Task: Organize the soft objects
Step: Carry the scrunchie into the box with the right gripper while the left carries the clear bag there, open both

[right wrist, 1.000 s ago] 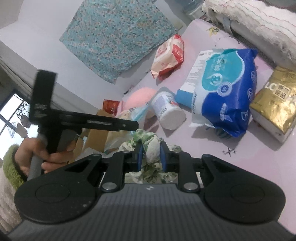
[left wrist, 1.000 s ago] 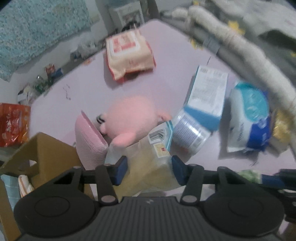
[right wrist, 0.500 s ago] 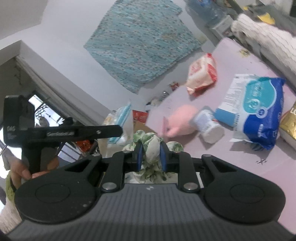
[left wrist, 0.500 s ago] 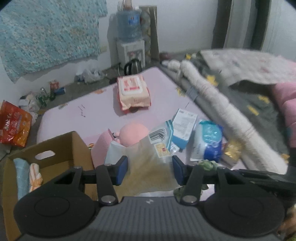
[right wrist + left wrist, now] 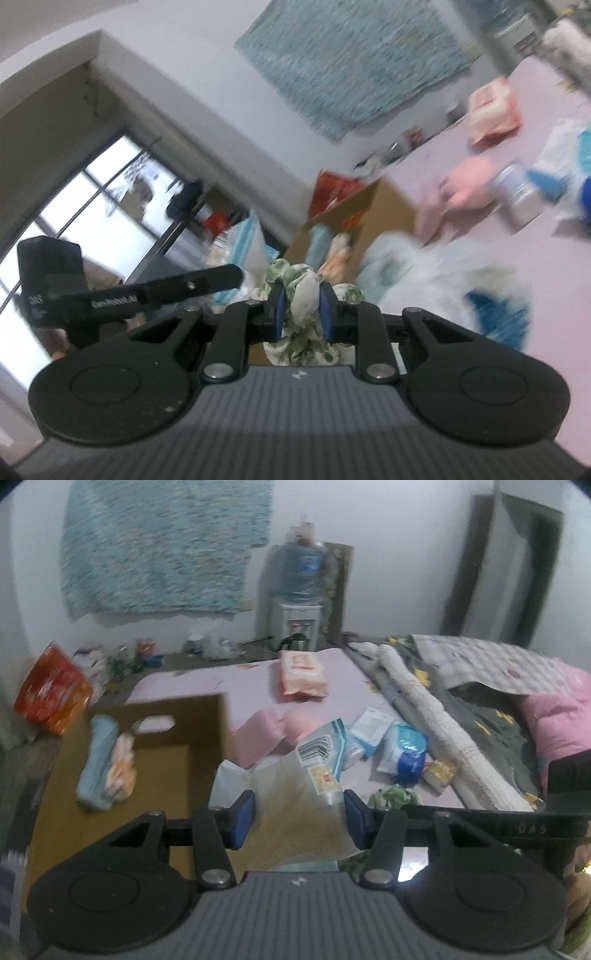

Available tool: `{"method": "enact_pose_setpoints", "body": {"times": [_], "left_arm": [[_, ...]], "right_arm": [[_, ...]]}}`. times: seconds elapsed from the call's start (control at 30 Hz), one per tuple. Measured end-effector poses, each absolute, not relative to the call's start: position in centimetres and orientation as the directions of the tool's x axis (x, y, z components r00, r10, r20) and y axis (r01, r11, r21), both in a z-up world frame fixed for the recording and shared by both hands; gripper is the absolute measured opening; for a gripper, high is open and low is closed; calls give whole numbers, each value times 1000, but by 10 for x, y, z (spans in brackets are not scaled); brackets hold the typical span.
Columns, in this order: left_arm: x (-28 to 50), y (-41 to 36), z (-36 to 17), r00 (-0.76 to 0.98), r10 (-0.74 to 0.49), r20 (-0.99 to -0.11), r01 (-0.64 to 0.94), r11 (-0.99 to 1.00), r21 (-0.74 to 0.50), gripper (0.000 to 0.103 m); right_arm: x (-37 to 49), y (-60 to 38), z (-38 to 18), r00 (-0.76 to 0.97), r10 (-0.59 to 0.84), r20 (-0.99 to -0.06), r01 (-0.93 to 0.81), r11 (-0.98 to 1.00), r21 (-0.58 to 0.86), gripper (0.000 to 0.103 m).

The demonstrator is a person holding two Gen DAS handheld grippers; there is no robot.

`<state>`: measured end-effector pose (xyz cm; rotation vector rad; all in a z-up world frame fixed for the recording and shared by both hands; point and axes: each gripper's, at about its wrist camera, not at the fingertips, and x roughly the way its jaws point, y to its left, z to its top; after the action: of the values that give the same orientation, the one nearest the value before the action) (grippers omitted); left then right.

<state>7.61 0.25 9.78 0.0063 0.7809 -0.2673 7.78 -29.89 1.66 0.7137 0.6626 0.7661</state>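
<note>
Left load: a clear plastic bag (image 5: 295, 812) of pale yellowish fill, lifted off the bed, low and centre in the left wrist view, just right of the cardboard box (image 5: 199, 716).
Left gripper (image 5: 299, 819): jaws set fairly wide, pressing the bag's two sides and pinching it; the printed label corner (image 5: 321, 753) sticks up beyond them.
Right load: a green-and-white floral cloth (image 5: 304, 295), bunched, at the lower middle of the right wrist view.
Right gripper (image 5: 301, 306): jaws drawn close together on the cloth, which spills out above and below them.
Box contents: a light blue roll (image 5: 98, 760) and an orange-and-white soft item (image 5: 120, 768) lie along the left side; the brown floor to their right looks free.
Step in hand, as I judge it: carrying both soft things to the box for dropping in.
How to do it well: bring the bag over the free part of the floor, lower it until it is inside the walls, and only then spread the jaws; the bag is slack and could catch on the near wall.
Order: one gripper at a time, since the two sit close and could collide above the opening.
Left on the bed sheet (image 5: 240, 679): a pink plush (image 5: 295, 723), a red-and-white wipes pack (image 5: 301, 674) and a blue-and-white pack (image 5: 404, 749), lying to the right of the box.
Blur: the right wrist view is smeared, so its distance from the box cannot be told.
</note>
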Motion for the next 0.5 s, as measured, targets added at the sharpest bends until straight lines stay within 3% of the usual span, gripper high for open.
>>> {"method": "enact_pose_setpoints", "body": {"times": [0.27,0.5], "left_arm": [[51,88,87,726,-145,-673,72,988,-135,52],[93,140,69,714,-75,-696,-54,985,-161,52]], "right_arm": [[86,-210,21,379,871,-311,-425,463,778,19],[142,-150,24,304,891,-338,-403,442,801,19]]}}
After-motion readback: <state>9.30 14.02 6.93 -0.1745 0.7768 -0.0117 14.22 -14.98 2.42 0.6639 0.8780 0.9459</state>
